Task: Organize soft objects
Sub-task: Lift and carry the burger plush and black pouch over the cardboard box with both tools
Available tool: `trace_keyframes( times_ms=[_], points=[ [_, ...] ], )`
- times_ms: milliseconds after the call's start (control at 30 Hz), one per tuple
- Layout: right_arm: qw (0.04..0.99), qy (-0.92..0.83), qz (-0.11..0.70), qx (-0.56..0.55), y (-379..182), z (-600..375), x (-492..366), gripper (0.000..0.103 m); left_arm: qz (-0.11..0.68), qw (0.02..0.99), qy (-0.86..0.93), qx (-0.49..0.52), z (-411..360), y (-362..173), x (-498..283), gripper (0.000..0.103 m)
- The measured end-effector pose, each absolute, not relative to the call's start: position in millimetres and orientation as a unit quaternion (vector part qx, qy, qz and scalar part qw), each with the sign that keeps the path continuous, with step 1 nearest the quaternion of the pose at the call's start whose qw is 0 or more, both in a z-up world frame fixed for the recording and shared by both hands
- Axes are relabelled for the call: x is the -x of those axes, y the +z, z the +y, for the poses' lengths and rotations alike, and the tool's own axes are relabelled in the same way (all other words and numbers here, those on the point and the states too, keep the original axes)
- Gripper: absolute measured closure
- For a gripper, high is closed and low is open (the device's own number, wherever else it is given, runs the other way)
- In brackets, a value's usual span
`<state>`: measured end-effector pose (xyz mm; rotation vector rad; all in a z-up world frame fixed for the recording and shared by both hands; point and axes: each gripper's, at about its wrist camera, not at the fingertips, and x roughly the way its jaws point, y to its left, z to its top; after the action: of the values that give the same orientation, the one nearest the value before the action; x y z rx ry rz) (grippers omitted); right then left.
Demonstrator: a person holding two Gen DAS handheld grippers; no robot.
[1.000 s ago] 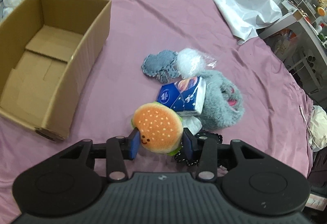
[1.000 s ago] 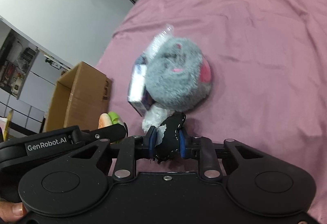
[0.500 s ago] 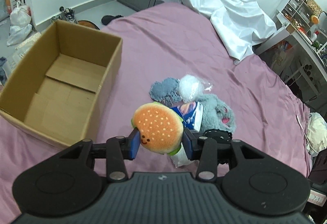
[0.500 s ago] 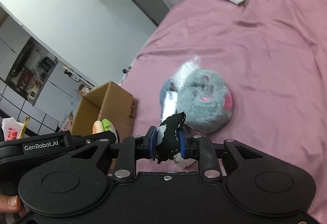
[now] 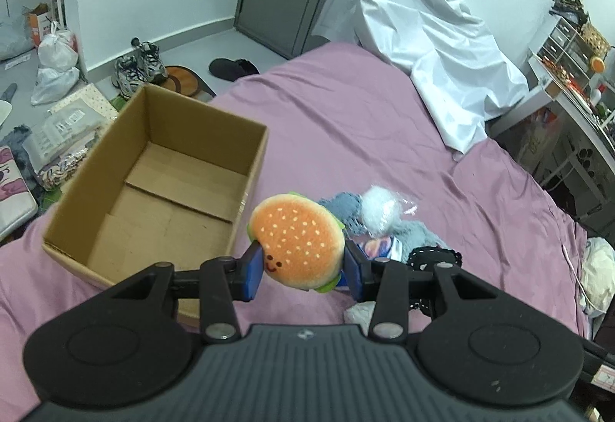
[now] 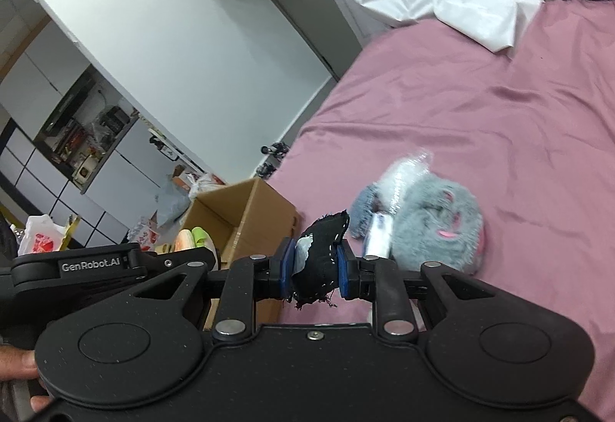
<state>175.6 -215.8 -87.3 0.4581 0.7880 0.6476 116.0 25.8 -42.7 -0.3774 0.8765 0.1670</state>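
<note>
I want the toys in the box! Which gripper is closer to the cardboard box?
Left. The left gripper, holding the burger plush, is right beside the cardboard box. The right gripper, holding a black cloth, is farther out, on the far side of the left one.

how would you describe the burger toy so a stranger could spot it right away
On the purple bed, just right of the open cardboard box, the left gripper holds the burger toy above the pile. It alone is orange, with white seed dots and a smiling face.

Both wrist views above bed (image 5: 346,122)
</note>
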Motion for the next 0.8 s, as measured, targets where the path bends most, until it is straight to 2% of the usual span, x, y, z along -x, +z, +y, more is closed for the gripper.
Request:
trace_keyframes(
  times_ms=[467,800],
  points=[
    [0.834,0.365,0.339,-0.238,-76.5,-177.5,-192.0,0.080,0.398,0.893,0.118,0.171,70.8,-30.6,-127.7,0.061],
    [0.829,0.373,0.339,-0.241,-80.4,-147.3,-206.5,0.080,0.393,0.890,0.148,0.177,108.6,-45.2,-147.9,0.061]
  ],
)
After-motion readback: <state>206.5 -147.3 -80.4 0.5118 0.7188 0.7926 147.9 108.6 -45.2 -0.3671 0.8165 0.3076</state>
